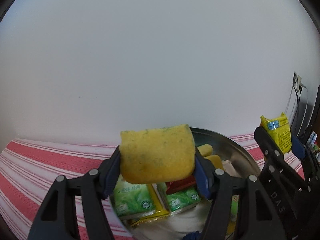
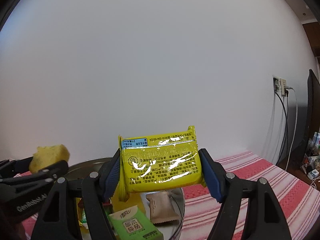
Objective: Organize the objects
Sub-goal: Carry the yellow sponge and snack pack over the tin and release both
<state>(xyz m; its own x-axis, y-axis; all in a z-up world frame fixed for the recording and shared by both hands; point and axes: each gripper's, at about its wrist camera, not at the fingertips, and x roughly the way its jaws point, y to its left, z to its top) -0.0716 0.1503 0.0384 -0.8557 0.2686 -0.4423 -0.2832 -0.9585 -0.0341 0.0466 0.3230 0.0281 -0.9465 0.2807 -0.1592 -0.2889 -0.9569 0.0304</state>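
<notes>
My left gripper [image 1: 158, 164] is shut on a yellow sponge [image 1: 158, 154] and holds it above a round metal bowl [image 1: 226, 142]. My right gripper [image 2: 161, 170] is shut on a yellow snack packet [image 2: 162, 164], also held above the bowl [image 2: 90, 163]. In the left wrist view the right gripper [image 1: 280, 142] with its packet [image 1: 277, 134] is at the right. In the right wrist view the left gripper [image 2: 43, 165] with the sponge [image 2: 50, 156] is at the left. The bowl holds green tissue packs [image 1: 134, 200], more yellow sponges [image 1: 206, 150] and a beige packet [image 2: 162, 206].
The bowl stands on a red and white striped cloth [image 2: 250, 182]. A white wall [image 2: 160, 60] is close behind. A wall socket with cables [image 2: 282, 88] and a dark screen edge [image 2: 312, 110] are at the right, with small bottles [image 2: 315, 140] beyond.
</notes>
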